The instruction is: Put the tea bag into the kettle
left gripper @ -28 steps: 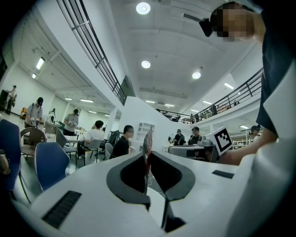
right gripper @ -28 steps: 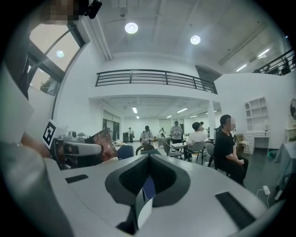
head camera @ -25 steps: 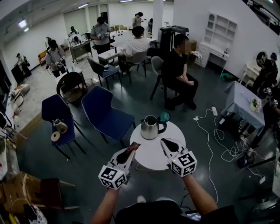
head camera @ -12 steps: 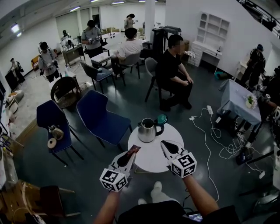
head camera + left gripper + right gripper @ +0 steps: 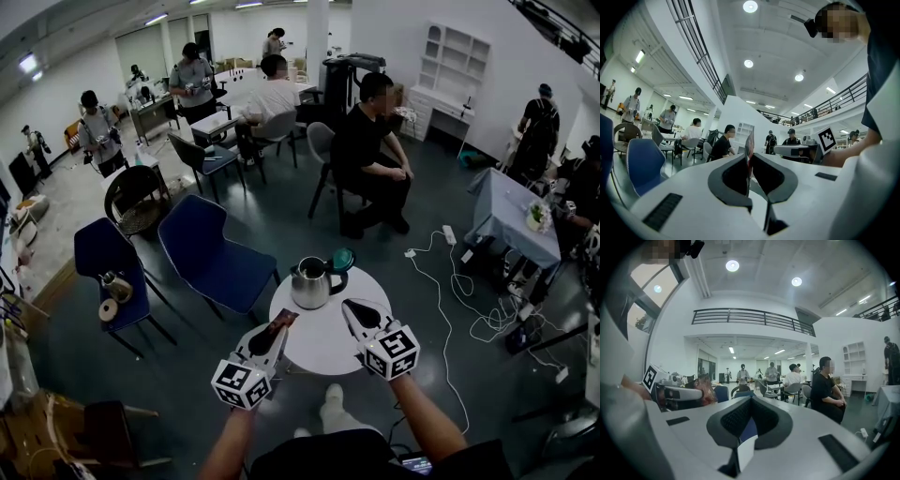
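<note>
A steel kettle (image 5: 310,284) stands at the far side of the small round white table (image 5: 323,342), its teal lid (image 5: 344,257) tipped open at the back. My left gripper (image 5: 277,329) hovers over the table's near left edge, shut on a reddish-brown tea bag packet (image 5: 288,319) that sticks out past the tips toward the kettle. In the left gripper view the tea bag (image 5: 749,142) shows edge-on between the closed jaws of the left gripper (image 5: 749,158). My right gripper (image 5: 349,307) is over the table's near right, shut and empty; in its own view the right gripper (image 5: 750,400) has nothing between its jaws.
Two blue chairs (image 5: 217,255) (image 5: 105,259) stand left of the table. A person in black (image 5: 368,150) sits beyond it, and other people are further back. White cables (image 5: 448,281) lie on the floor at right, near a cloth-covered table (image 5: 514,217).
The table and kettle have slid slightly left and up in the head view. A shoe now shows below the table. Both grippers keep their grip and spacing.
</note>
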### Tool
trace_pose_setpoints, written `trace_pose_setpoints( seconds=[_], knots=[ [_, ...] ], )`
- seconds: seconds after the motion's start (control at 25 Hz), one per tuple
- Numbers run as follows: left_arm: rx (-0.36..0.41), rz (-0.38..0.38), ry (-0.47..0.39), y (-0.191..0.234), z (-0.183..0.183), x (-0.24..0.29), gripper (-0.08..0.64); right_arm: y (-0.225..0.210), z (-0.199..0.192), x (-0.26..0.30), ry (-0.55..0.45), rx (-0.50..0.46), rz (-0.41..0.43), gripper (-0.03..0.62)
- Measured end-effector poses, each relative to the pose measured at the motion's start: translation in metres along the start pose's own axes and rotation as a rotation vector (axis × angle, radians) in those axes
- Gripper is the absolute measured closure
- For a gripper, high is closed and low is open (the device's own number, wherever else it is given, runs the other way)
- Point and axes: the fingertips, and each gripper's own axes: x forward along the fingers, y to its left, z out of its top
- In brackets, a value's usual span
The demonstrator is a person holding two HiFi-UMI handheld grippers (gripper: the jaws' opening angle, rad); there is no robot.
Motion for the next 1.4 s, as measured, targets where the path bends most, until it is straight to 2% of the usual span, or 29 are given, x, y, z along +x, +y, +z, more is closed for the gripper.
trace_pose_setpoints(
  seconds=[0.44,0.64,1.16,1.4],
  knots=[
    [0.002,0.035,0.015,0.014,-0.002,0.061,0.522,-0.059,0.005,0.029,-0.009,0.013,0.018,0.577],
    [-0.022,0.048,0.013,0.019,0.000,0.089,0.522,-0.085,0.009,0.037,-0.021,0.018,0.023,0.577],
    [0.026,0.070,0.060,0.037,-0.008,0.174,0.522,-0.167,0.003,0.065,-0.028,0.045,0.033,0.577],
    [0.043,0.082,0.081,0.052,-0.014,0.202,0.522,-0.188,-0.002,0.073,-0.028,0.045,0.039,0.576]
  ],
)
